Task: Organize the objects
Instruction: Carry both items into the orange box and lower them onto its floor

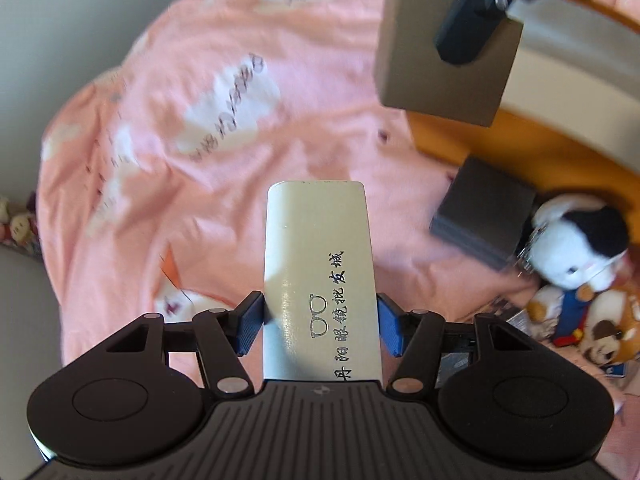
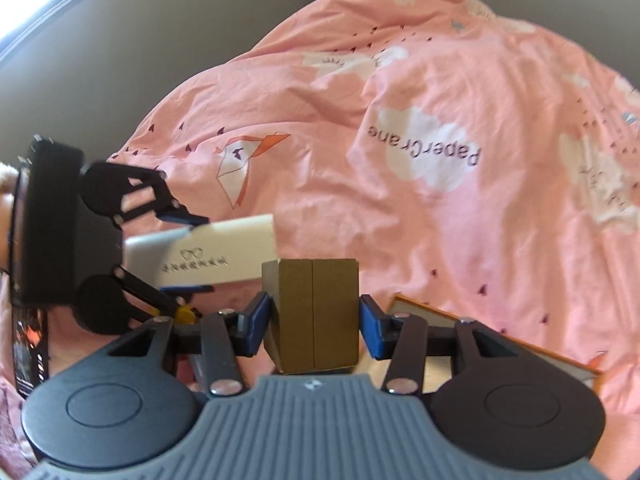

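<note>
1. Cream-white, the glossy oblong glasses case (image 1: pixel 318 280) with black lettering is clamped in our left claw (image 1: pixel 319 326), held above the pink printed bedspread (image 1: pixel 208 128)
2. Our right claw (image 2: pixel 316 320) grips the small brown cardboard box (image 2: pixel 316 312), also held off the bed
3. Left to do, we judge: place both, then the dark grey box (image 1: pixel 482 216) and plush toys (image 1: pixel 576 240)
</note>
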